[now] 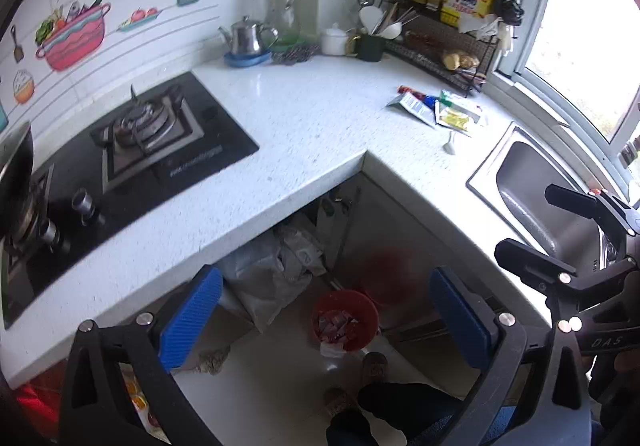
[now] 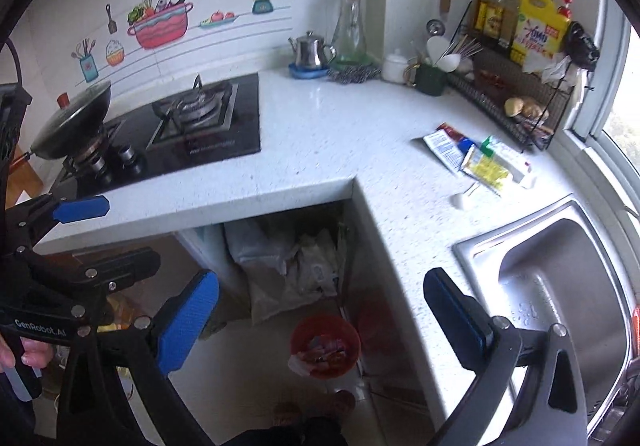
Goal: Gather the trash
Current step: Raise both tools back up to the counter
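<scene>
Wrappers (image 2: 476, 156) flat on the white counter (image 2: 320, 134), in a loose overlapping cluster between the wire rack (image 2: 516, 102) and the sink (image 2: 560, 286); yellow, white, blue and red-edged packets among them. Small white scrap (image 2: 464, 200) just beside the cluster, toward the counter's front edge. Red bin (image 2: 325, 346) on the floor below the counter's inner corner, partly filled with reddish packets. Crumpled pale bags (image 2: 280, 266) in the open recess under the counter, behind the bin.

Left gripper (image 1: 326, 322) spread wide, holding nothing, over the floor gap above the bin. Right gripper (image 2: 320, 326) likewise spread wide and empty, over the same gap; both well apart from the wrappers. Fingers of 1 hand (image 2: 30, 356) around the left gripper's handle at the right view's lower left.

Gas hob (image 2: 192, 126) set in the counter at left, pan (image 2: 74, 122) on its far burner. Steel teapot (image 2: 312, 50) and glass carafe (image 2: 352, 30) against the back wall. Bottles on the rack's upper shelf.
</scene>
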Demonstrator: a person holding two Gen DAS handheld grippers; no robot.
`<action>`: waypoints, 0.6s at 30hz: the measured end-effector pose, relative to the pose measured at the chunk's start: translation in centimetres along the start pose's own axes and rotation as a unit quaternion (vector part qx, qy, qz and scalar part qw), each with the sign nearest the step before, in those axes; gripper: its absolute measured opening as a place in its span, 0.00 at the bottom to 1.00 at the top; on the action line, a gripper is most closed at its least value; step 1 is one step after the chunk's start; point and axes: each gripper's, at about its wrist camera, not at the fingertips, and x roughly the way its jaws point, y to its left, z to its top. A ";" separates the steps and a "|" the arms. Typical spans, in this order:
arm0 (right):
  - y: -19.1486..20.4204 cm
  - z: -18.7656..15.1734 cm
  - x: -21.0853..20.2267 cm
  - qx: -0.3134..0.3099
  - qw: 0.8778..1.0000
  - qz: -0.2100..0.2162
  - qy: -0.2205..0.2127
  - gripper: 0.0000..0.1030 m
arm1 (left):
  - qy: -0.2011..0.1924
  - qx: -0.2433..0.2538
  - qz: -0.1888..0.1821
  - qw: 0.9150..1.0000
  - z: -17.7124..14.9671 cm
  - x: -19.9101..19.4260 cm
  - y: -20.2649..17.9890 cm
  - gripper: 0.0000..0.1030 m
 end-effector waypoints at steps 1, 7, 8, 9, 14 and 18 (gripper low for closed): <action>-0.3 0.2 -0.3 0.003 1.000 -0.005 -0.004 0.99 | -0.004 0.006 -0.002 1.000 0.4 -0.2 -0.3 1.00; -2.0 1.2 -1.7 0.026 0.999 -0.018 -0.020 0.99 | -0.022 0.030 -0.017 0.999 3.0 -0.9 -2.1 1.00; -2.4 1.4 -1.9 0.029 0.999 -0.021 -0.024 0.99 | -0.025 0.033 -0.020 0.999 3.4 -0.9 -2.5 0.99; -2.7 1.5 -2.1 0.031 0.999 -0.025 -0.028 0.99 | -0.027 0.037 -0.021 0.999 3.8 -0.9 -2.9 1.00; -4.7 2.2 -2.9 0.047 0.997 -0.041 -0.039 0.99 | -0.031 0.061 -0.033 0.997 6.7 0.2 -5.1 1.00; -7.1 3.0 -2.4 0.067 0.996 -0.048 -0.041 0.99 | -0.028 0.080 -0.039 0.996 9.1 2.0 -6.9 1.00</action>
